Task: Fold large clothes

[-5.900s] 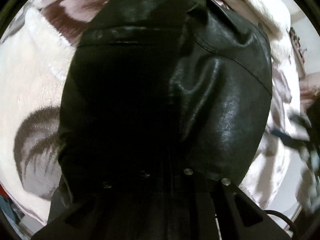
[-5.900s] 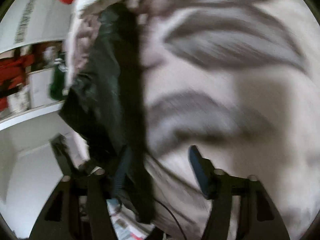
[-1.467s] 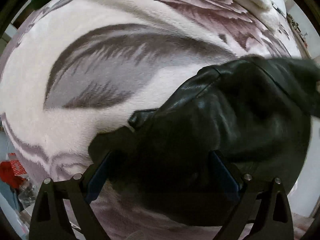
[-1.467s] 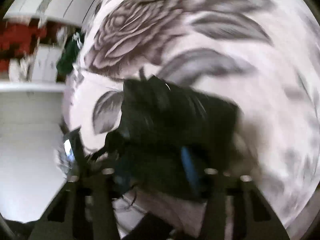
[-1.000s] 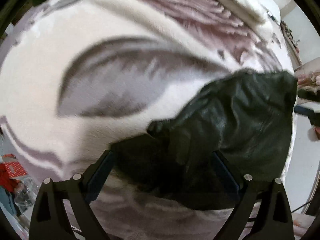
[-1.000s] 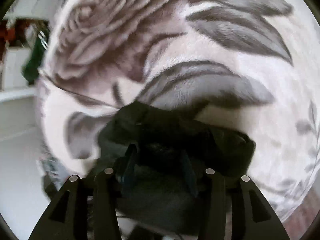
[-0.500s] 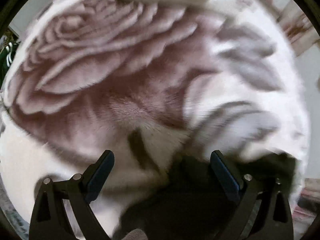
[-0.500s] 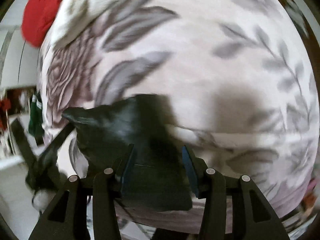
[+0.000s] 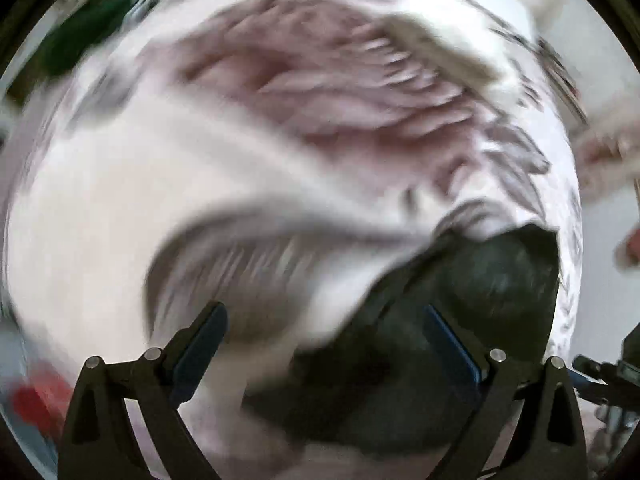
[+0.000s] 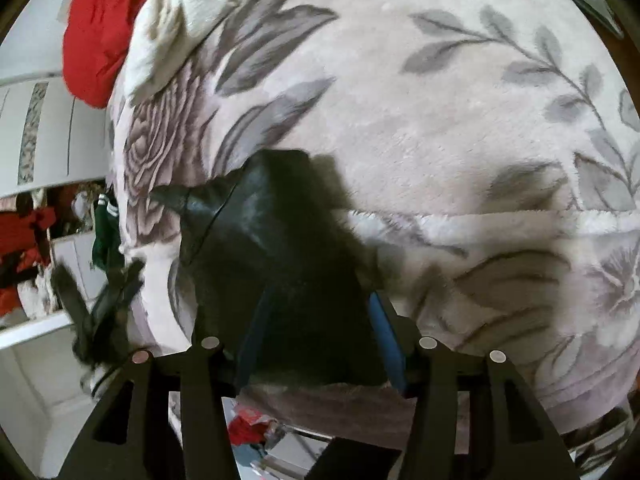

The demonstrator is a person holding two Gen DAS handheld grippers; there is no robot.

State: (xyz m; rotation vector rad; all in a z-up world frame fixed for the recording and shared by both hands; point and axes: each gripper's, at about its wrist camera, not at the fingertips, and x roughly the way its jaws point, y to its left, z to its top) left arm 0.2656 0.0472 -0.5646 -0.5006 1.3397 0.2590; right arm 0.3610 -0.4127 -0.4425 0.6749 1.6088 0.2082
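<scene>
My left gripper (image 9: pixel 320 344) is spread wide, fingers far apart, with nothing between the blue pads (image 9: pixel 200 344). Below it lies the blanket (image 9: pixel 120 208), pale with a big rose and grey leaves. The jacket (image 9: pixel 460 320), black and leathery, sits folded in a compact heap at the lower right of this view; my right-hand finger crosses in front of it, but the picture is badly smeared, so I cannot say whether that pad touches the leather or hangs above it.

My right gripper (image 10: pixel 320 336) is partly parted, a moderate gap between its pads (image 10: pixel 386 340). The jacket (image 10: pixel 272 264) fills that gap and runs on ahead of the fingertips, its far corner pointing toward the rose. The pads stand on either side of the heap's near end without pinching it, as far as I can see; the grip looks let go.

The jacket rests near the blanket's (image 10: pixel 440 100) front edge, by its left side. At the far corner of the bed lie a cream cloth (image 10: pixel 176 24) and a red cloth (image 10: pixel 100 28), well apart from the jacket. My left gripper (image 10: pixel 96 308) shows as a dark blur at the left, beside the bed edge.
</scene>
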